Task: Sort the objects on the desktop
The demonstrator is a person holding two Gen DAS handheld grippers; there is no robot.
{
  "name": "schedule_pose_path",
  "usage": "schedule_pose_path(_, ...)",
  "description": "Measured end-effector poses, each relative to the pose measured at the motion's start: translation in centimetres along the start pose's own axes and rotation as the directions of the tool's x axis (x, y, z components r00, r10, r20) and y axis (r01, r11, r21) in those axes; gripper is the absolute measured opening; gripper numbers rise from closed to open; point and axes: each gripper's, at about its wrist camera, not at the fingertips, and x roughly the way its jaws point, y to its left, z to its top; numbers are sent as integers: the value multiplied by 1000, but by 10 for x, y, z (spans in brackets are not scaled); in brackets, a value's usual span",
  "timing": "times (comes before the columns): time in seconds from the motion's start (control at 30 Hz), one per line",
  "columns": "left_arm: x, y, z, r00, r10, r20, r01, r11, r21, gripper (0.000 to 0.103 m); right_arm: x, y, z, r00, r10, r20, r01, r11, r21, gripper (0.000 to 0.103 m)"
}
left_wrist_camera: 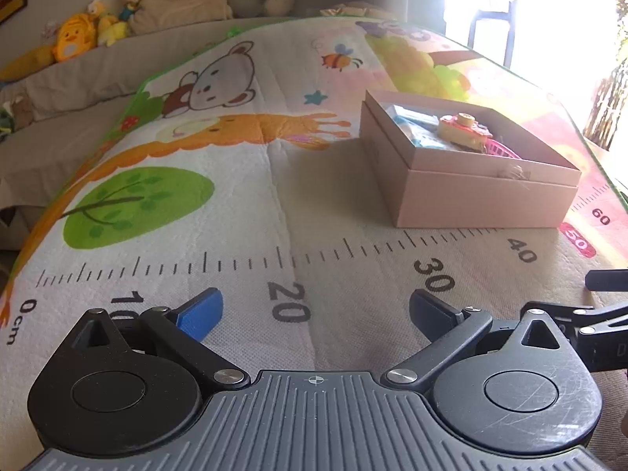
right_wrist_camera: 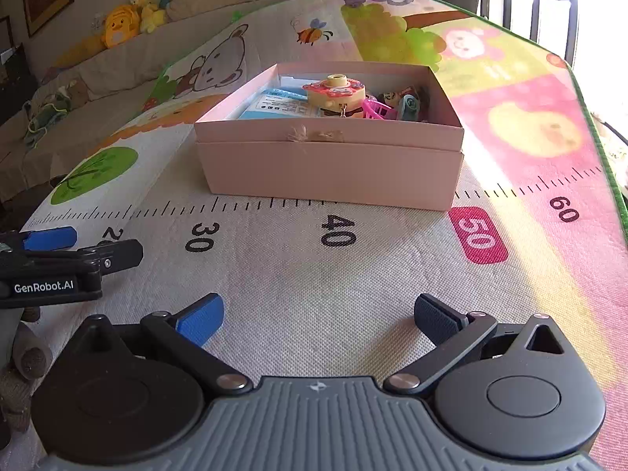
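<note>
Open pale pink cardboard box (right_wrist_camera: 329, 172) sat on the printed play mat, its front wall just behind the ruler markings, roughly above the 30 to 50 marks. Small torn scuff on the front rim. Inside, left part: flat blue-and-white printed packet (right_wrist_camera: 271, 108) lying down. On top near the middle: round yellow toy with a pink flowered rim (right_wrist_camera: 335, 92), tilted, small knob pointing up. Right of it: bright pink plastic basket piece (right_wrist_camera: 376, 110), then a teal roll and small dark items (too jumbled to identify) against the right wall.
</note>
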Motion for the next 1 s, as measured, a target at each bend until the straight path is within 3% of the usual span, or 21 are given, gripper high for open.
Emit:
schedule_pose_path(0.1, 5, -7, 2, 1000, -7, -10, 7, 1000, 22, 103, 12, 0, 5, 999, -49, 0, 49, 998, -27, 103)
schedule_pose_path(0.2, 14, -9, 4, 998, -17, -58, 19, 999, 41, 103, 14, -2, 2, 998, -39, 44, 41, 999, -33, 103)
schedule_pose_path(1.0, 13, -11, 2, 998, -18, -55, 20, 999, 43, 103, 12, -2, -2, 997, -34, 64, 37, 998, -43, 103)
